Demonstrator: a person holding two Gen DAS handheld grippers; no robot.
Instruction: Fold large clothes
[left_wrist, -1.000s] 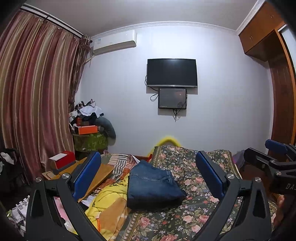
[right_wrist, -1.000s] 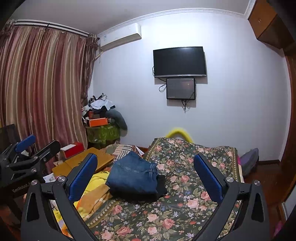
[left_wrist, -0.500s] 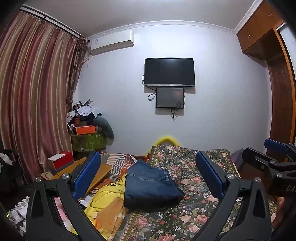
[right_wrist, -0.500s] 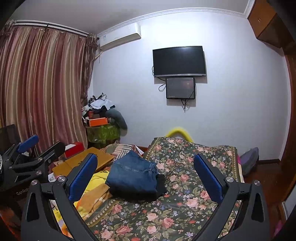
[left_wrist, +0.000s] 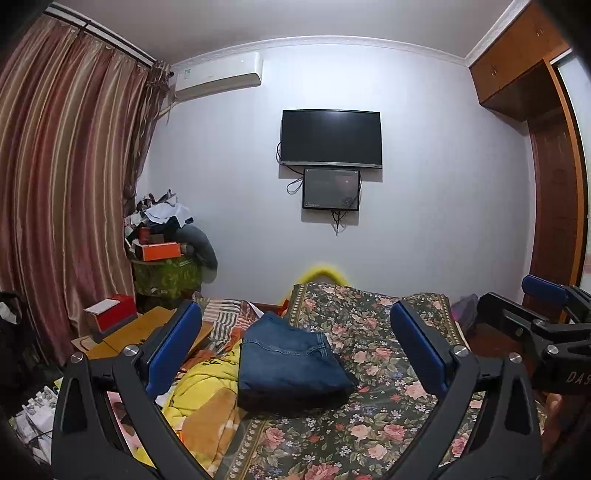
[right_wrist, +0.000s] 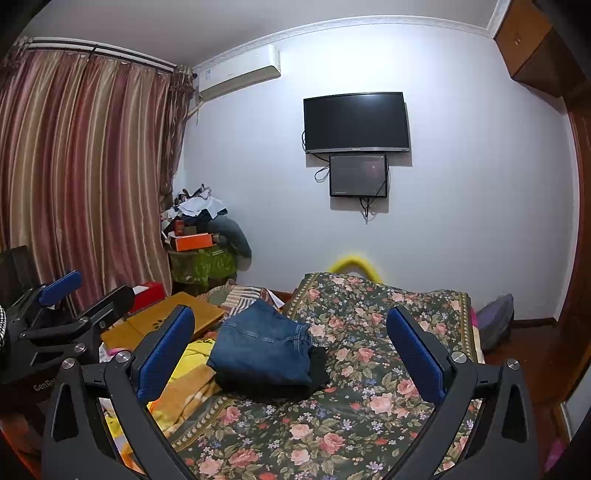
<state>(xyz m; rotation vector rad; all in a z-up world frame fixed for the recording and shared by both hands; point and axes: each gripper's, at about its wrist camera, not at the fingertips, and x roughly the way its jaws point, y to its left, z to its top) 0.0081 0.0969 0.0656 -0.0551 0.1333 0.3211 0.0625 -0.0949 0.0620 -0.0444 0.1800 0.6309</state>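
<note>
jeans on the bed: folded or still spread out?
Folded. The jeans lie as a compact stacked rectangle on the floral bedspread; both grippers are open and clear of them.

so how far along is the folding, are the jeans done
The jeans look done: a compact folded bundle on the floral bedspread. Nothing is in hand: the left claw and right claw are both open, held above the bed, clear of the jeans. Possibly left: the yellow garment lies crumpled beside them.
</note>
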